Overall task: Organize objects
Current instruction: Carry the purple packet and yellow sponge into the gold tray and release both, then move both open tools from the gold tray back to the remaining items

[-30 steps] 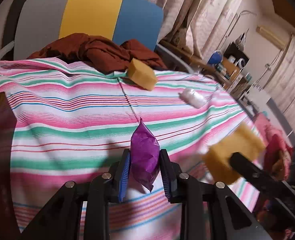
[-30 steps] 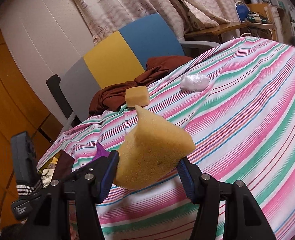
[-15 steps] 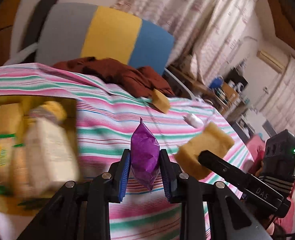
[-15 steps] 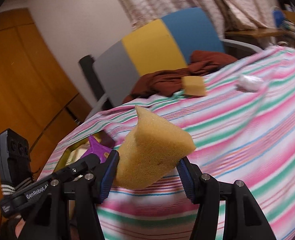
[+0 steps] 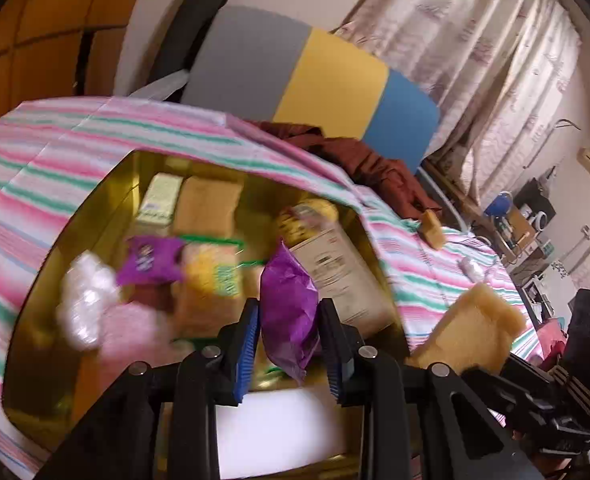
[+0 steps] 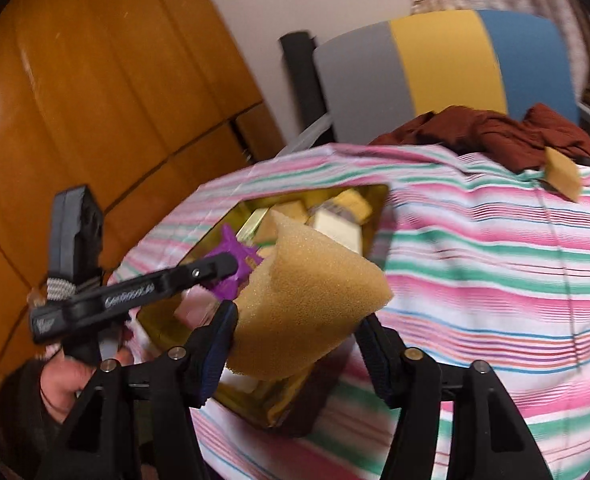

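My cloth (image 5: 95,152) is striped pink, green and white. The packet (image 5: 289,312) I hold is purple, my sponge (image 6: 307,292) tan, the box (image 5: 107,208) gold.

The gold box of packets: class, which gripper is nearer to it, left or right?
Left. The left gripper, holding the purple packet, hangs over the gold box; the right gripper, holding the sponge, is beside its edge.

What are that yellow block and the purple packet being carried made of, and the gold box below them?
Yellow block: looks like open-cell foam sponge, pitted and matte. Purple packet: probably thin plastic film, glossy and crinkled. Gold box: likely metal tin or foil-lined card; its walls reflect like a mirror.
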